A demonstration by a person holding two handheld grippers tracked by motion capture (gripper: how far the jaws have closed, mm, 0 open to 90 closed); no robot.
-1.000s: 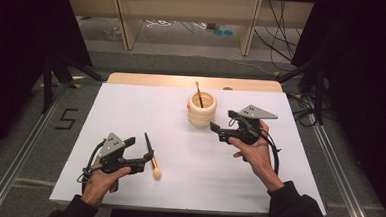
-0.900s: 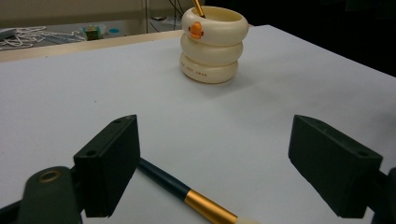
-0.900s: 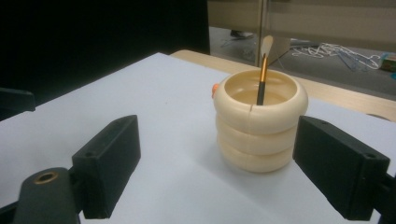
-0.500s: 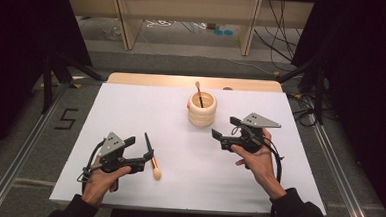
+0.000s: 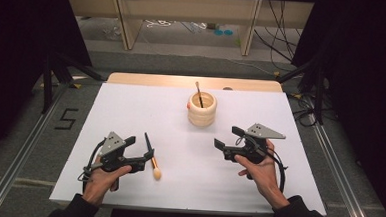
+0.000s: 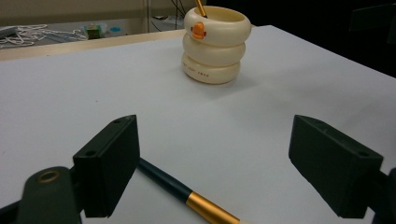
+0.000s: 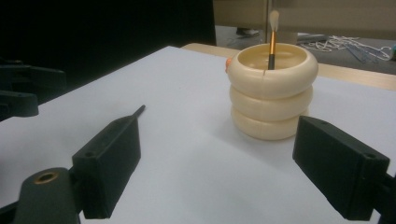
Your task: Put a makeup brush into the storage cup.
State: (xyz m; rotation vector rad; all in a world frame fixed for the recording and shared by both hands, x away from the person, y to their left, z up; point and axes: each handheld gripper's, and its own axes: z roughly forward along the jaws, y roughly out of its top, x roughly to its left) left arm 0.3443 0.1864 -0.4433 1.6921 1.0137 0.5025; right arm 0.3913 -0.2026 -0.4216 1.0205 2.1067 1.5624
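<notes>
1. Looking down from the high view, a white desk (image 5: 131, 110) carries a cream ringed holder (image 5: 202, 109) near the middle of its far edge, with a thin brush (image 5: 198, 93) standing upright inside it. A second makeup brush (image 5: 151, 157) lies flat toward the near-left part of the desk, bristle end pointing at the near edge. The left gripper (image 5: 139, 161) is held just beside that brush, its jaws apart. The right gripper (image 5: 224, 144) sits toward the near-right part, jaws apart and empty, aimed at the holder but well apart from it.

2. Seen from the left gripper view, both black jaws stand wide apart. The lying brush (image 6: 187, 193), dark handle with a gold collar, crosses the desk low between them, its handle passing close by the left-hand jaw. The holder (image 6: 215, 46) stands farther off, with an orange mark on its top ring.

3. Seen from the right gripper view, the jaws are spread with bare desk between them. The holder (image 7: 271, 91) stands ahead, the upright brush (image 7: 272, 39) inside, bristles up. The tip of the lying brush (image 7: 138, 111) shows beyond the left-hand jaw.
</notes>
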